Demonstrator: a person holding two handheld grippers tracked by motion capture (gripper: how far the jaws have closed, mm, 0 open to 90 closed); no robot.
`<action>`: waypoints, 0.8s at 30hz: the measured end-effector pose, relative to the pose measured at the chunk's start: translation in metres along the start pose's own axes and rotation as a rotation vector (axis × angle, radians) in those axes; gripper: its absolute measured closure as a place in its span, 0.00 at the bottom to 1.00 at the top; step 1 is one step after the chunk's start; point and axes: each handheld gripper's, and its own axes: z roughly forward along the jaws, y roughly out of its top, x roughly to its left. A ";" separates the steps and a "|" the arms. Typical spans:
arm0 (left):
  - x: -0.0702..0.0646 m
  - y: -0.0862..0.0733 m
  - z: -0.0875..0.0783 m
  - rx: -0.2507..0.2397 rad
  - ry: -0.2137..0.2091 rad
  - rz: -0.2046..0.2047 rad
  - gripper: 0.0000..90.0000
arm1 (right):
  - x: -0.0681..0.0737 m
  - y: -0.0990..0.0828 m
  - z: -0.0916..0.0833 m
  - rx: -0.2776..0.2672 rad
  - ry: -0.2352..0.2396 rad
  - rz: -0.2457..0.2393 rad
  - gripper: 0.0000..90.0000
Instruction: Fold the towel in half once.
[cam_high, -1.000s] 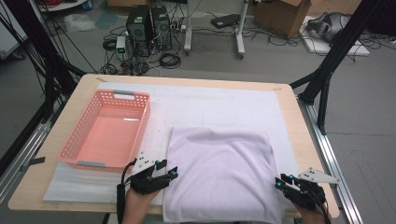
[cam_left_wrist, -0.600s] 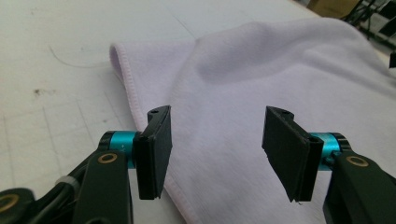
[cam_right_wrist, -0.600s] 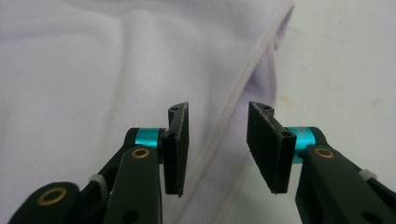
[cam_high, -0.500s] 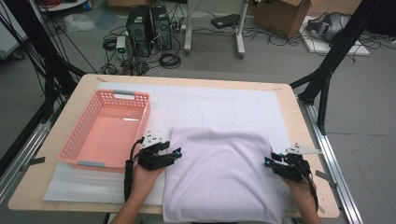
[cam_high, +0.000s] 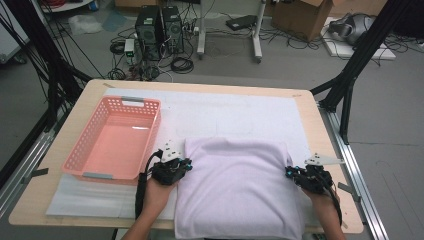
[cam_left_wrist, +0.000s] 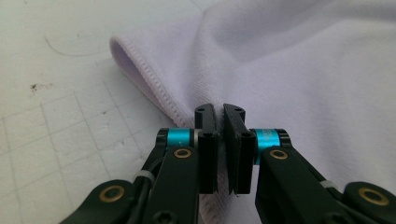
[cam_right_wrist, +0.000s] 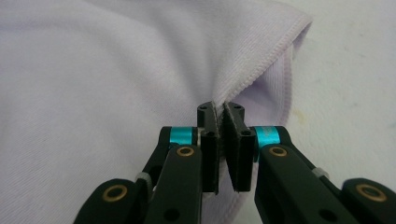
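A lavender towel (cam_high: 240, 190) lies spread on the white mat (cam_high: 225, 110) at the table's near edge, beside a pink basket (cam_high: 116, 141). The left gripper (cam_high: 181, 165) pinches its left hem, the right gripper (cam_high: 292, 172) its right hem, both sets of jaws clamped on the cloth.

Both tongs, left (cam_high: 186, 164) & right (cam_high: 290, 171), now farther up bench, dragging towel (cam_high: 239, 190) edges w/ them; near edge folding.

Matt fleecy cloth towel (cam_high: 239, 190) (stitched hem), glossy plastic basket (cam_high: 116, 143).
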 end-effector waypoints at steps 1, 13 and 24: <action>-0.001 -0.002 -0.003 -0.009 -0.011 -0.004 0.93 | 0.001 -0.002 -0.004 -0.003 -0.003 0.001 0.95; -0.022 -0.025 -0.037 -0.026 -0.113 0.008 0.93 | 0.026 -0.032 -0.043 0.007 -0.013 0.022 0.95; -0.034 -0.037 -0.049 -0.020 -0.134 0.009 0.73 | 0.039 -0.049 -0.063 0.063 0.002 0.067 0.86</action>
